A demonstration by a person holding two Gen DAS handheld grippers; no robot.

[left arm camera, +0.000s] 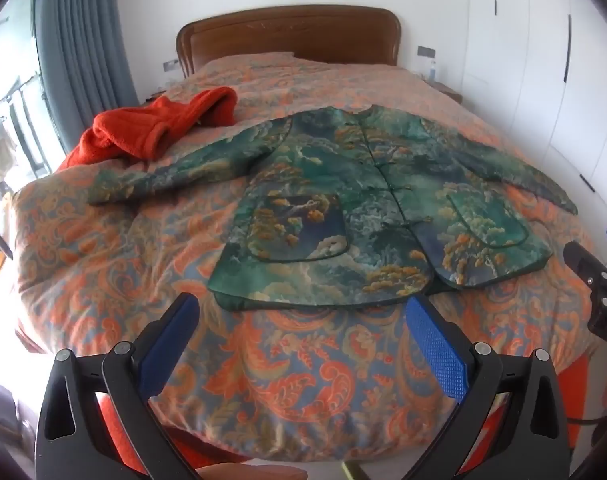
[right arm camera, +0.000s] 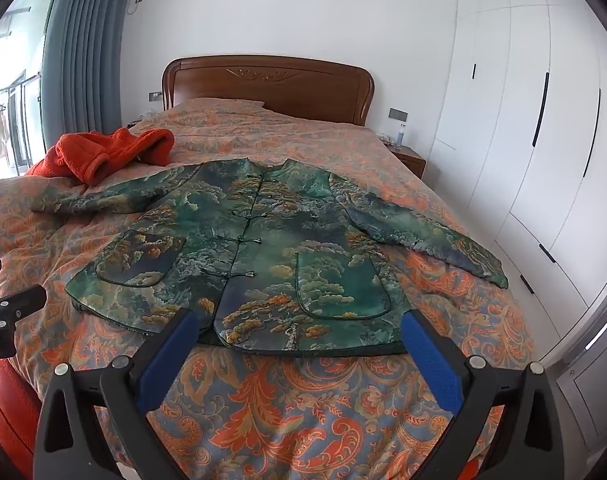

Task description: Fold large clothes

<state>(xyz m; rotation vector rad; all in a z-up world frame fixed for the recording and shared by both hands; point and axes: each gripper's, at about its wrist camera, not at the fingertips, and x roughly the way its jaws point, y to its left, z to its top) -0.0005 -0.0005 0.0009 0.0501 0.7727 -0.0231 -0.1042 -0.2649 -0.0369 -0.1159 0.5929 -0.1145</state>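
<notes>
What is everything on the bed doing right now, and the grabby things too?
Green jacket: spread flat, buttoned, sleeves out, not folded.
Orange fleece: crumpled in a heap.
Left hand-held gripper: open, empty, above the quilt.
Right hand-held gripper: open, empty, near the jacket hem.
Wardrobe doors: shut.

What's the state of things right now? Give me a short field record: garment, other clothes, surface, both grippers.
garment: green jacket, laid flat and face up, front fastened, both sleeves spread out to the sides
hem: nearest the grippers, not yet folded
other clothes: orange fleece, bunched up beside the jacket's left sleeve
surface: bed with patterned quilt
left gripper: open, empty, just short of the hem
right gripper: open, empty, tips at the hem
fold progress: none visible
</notes>
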